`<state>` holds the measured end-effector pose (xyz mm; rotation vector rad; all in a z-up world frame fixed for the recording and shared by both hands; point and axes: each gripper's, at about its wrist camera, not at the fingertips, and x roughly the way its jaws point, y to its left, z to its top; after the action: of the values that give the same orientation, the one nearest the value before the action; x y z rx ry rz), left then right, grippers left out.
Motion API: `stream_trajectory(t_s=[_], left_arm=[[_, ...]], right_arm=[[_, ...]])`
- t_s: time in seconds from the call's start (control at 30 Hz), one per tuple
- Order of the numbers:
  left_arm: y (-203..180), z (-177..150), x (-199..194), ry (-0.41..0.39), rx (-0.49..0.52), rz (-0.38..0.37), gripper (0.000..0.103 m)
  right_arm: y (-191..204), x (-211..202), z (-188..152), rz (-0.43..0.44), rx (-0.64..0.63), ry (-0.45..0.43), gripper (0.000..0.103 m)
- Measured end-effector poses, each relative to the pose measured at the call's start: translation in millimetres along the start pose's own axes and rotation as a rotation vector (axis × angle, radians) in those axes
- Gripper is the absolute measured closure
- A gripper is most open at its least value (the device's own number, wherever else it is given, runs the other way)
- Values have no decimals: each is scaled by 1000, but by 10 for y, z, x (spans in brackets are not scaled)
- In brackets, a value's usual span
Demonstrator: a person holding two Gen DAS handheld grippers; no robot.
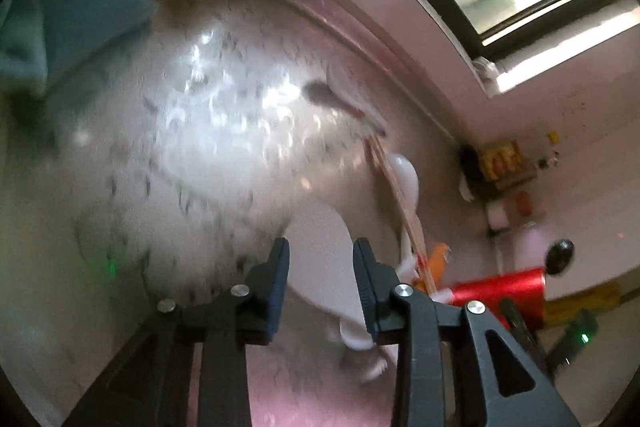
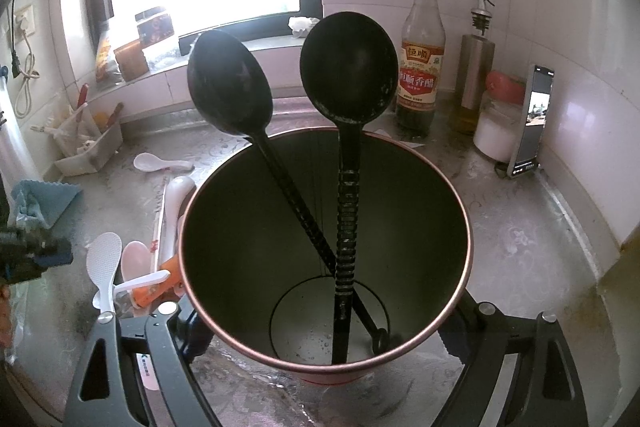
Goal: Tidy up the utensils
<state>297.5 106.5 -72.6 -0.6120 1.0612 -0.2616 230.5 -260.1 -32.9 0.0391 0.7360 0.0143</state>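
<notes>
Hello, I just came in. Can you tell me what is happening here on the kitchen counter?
A person with a gripper in each hand is sorting utensils. The right gripper is clamped around a red canister that already holds two black ladles. The left gripper is open and empty, hovering over the counter near a white rice paddle, a white spoon and chopsticks that lie outside the canister.
</notes>
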Motion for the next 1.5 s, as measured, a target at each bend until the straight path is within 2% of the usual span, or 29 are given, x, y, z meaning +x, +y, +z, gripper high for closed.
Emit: stream_trajectory(t_s=[0.13, 0.3, 0.4, 0.63, 0.8, 0.9, 1.07, 1.23, 1.37, 1.5], left_arm=[[-247, 127, 221, 64, 55, -50, 70], [-322, 118, 477, 113, 65, 61, 70], [-238, 59, 429, 100, 35, 61, 70], [97, -180, 40, 21, -59, 154, 70], [418, -429, -261, -37, -214, 115, 70], [502, -525, -357, -48, -271, 100, 69], [512, -638, -641, -109, -294, 111, 67], [739, -729, -797, -132, -342, 121, 66], [925, -845, -747, -120, -399, 76, 67], [950, -831, -684, -123, -394, 3, 68]], right_arm=[[15, 6, 3, 7, -10, 1, 12], [21, 7, -2, 20, -16, 2, 12], [18, 6, -4, 22, -18, 2, 12], [-19, 4, -5, 34, -21, 0, 12], [-45, 2, -7, 40, -21, 2, 12], [-54, 2, -3, 44, -22, 4, 12], [-67, 10, 15, 48, -23, 9, 12], [-69, 6, 17, 50, -22, 9, 12], [-67, 8, 21, 49, -23, 10, 12], [-68, 10, 21, 49, -22, 10, 12]])
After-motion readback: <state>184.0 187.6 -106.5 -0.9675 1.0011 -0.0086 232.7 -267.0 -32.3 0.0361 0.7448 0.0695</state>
